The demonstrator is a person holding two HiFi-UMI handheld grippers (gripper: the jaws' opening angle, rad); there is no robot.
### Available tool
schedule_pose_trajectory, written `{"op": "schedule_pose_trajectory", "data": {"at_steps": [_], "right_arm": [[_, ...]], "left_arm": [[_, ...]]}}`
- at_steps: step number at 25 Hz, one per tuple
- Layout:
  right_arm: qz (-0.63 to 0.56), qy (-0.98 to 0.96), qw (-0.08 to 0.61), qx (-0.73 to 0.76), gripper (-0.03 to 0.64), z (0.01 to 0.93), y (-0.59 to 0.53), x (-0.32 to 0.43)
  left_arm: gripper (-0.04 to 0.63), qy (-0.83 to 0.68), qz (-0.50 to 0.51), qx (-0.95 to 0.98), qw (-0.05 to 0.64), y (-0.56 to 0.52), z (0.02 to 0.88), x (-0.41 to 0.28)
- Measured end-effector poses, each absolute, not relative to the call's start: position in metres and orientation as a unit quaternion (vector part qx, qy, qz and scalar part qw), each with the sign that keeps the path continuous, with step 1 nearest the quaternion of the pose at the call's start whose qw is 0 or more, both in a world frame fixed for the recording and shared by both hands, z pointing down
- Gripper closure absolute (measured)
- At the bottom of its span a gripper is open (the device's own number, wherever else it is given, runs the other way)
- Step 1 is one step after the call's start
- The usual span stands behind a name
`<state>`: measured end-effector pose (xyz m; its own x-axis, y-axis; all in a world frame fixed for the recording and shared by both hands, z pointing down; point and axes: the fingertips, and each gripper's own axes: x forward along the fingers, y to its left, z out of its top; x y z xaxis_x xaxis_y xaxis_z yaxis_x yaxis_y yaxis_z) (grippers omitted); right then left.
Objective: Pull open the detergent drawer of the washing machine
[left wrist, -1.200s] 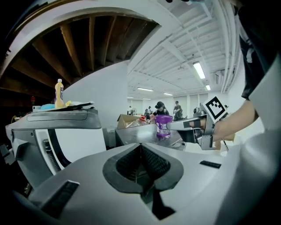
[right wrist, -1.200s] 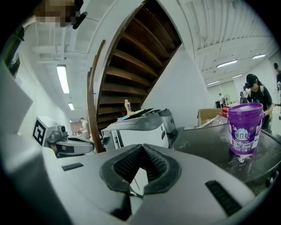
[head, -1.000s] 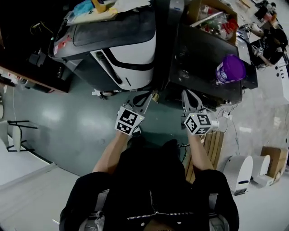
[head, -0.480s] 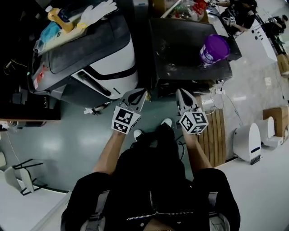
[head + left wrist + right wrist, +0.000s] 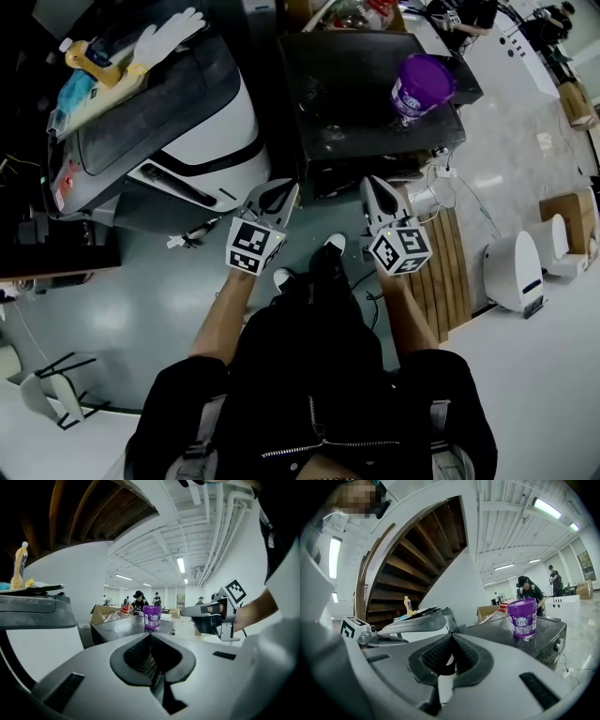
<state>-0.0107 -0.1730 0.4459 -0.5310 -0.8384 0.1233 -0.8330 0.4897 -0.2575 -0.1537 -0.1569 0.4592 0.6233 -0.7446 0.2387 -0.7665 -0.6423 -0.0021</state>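
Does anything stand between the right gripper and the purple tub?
No. In the head view, only the dark machine's bare top and front edge lie between the right gripper and the purple tub.

My left hand-held gripper (image 5: 278, 195) and right hand-held gripper (image 5: 373, 187) are pale grey, their cubes patterned black-and-white. The tub (image 5: 422, 84) is purple, the floor (image 5: 169, 309) grey-green.

Purple tub (image 5: 421, 84) upright; white glove (image 5: 170, 35) beside yellow bottle (image 5: 90, 62); wooden pallet (image 5: 446, 274), cardboard box (image 5: 564, 212) at right.
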Motion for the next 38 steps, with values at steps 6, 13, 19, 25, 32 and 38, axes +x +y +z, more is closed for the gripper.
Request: {"op": "schedule_pose_trajectory", "data": {"at_steps": [6,13,19,25,32,38], "right_arm": [[-0.157,0.855,0.022,-0.494,0.611,0.450,-0.171,0.000],[-0.197,0.843,0.021,-0.500,0.616,0.476,-0.173,0.011],[-0.260,0.832,-0.023,-0.489,0.574,0.534,-0.178,0.009],[-0.341,0.818,-0.072,-0.457,0.512,0.599,-0.187,-0.004],[-0.459,0.771,-0.021,-0.440,0.430,0.656,-0.206,-0.010],[-0.531,0.740,0.082,-0.404,0.360,0.672,-0.231,-0.011]], "left_arm": [[0.574,-0.407,0.106,0.906,0.054,-0.162,0.463,-0.134],[0.575,-0.396,0.109,0.909,0.077,-0.165,0.481,-0.113],[0.574,-0.392,0.117,0.906,0.109,-0.165,0.508,-0.098],[0.574,-0.397,0.125,0.900,0.133,-0.170,0.522,-0.095],[0.574,-0.414,0.140,0.886,0.156,-0.171,0.535,-0.113],[0.574,-0.426,0.147,0.874,0.180,-0.167,0.548,-0.124]]}}
